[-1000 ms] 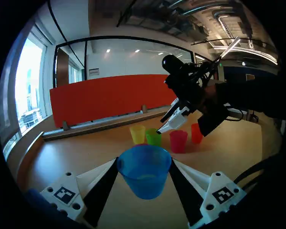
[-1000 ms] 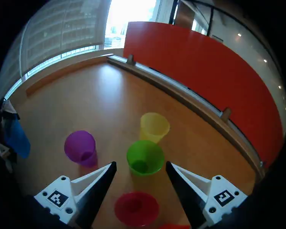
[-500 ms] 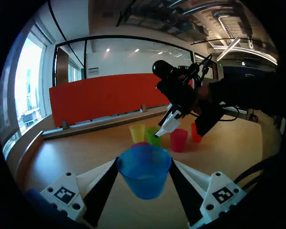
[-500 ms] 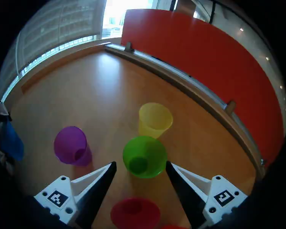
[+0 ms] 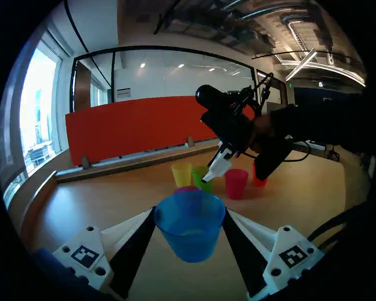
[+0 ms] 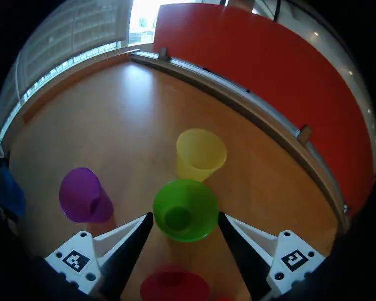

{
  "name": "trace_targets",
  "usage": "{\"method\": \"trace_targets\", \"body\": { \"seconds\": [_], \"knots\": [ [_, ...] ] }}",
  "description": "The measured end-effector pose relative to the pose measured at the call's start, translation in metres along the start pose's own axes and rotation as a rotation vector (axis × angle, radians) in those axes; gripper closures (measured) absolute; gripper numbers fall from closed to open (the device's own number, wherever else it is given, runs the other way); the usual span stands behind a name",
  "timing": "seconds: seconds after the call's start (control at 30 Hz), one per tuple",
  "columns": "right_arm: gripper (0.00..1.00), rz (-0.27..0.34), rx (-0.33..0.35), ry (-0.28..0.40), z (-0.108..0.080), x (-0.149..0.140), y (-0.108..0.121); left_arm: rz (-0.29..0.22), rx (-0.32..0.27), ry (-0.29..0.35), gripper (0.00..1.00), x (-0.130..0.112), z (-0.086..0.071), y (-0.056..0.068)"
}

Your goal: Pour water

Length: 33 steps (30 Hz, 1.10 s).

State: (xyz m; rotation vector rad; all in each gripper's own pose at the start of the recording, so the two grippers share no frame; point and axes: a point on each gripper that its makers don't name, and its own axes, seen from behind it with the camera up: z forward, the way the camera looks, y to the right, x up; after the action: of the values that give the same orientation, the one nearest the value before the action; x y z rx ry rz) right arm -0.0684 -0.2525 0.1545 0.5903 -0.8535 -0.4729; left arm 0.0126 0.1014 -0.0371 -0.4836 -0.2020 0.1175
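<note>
The left gripper (image 5: 189,214) clamps both fingers on a blue cup (image 5: 189,236), held upright, probably so the little water inside does not spill. In the right gripper view, a purple cup (image 6: 80,195) stands at 9 o'clock. The right gripper (image 6: 184,216), fingers spread, straddles a green cup (image 6: 185,208), seemingly lining up a grasp.

Cup (image 6: 185,223) between right claw (image 6: 184,214) fingers; second cup (image 6: 200,153) behind, third cup (image 6: 80,195) left; fourth cup (image 5: 189,236) in left claw (image 5: 188,210).
</note>
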Motion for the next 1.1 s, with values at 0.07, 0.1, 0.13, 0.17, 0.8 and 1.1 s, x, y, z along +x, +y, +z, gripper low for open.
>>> {"method": "trace_targets", "body": {
  "seconds": [0.07,0.1,0.13,0.17,0.8,1.1],
  "knots": [
    [0.0,0.003,-0.003,-0.005,0.002,-0.001,0.001,0.0,-0.001,-0.001,0.11,0.0,0.0,0.0],
    [0.0,0.004,-0.005,-0.008,0.002,-0.001,0.001,0.0,-0.002,-0.001,0.11,0.0,0.0,0.0],
    [0.0,0.005,-0.007,-0.012,0.003,-0.001,0.001,0.0,-0.002,-0.001,0.11,0.0,0.001,0.0],
    [0.0,0.006,-0.009,-0.015,0.003,-0.001,0.002,0.0,-0.002,-0.002,0.11,0.0,0.001,-0.001],
    [0.05,0.076,-0.001,-0.023,0.011,0.003,-0.005,0.0,0.002,-0.004,0.11,-0.001,0.001,-0.003],
    [0.05,0.113,0.02,0.026,0.003,0.003,-0.009,-0.001,0.005,-0.003,0.11,-0.001,0.003,-0.004]
  ]
}}
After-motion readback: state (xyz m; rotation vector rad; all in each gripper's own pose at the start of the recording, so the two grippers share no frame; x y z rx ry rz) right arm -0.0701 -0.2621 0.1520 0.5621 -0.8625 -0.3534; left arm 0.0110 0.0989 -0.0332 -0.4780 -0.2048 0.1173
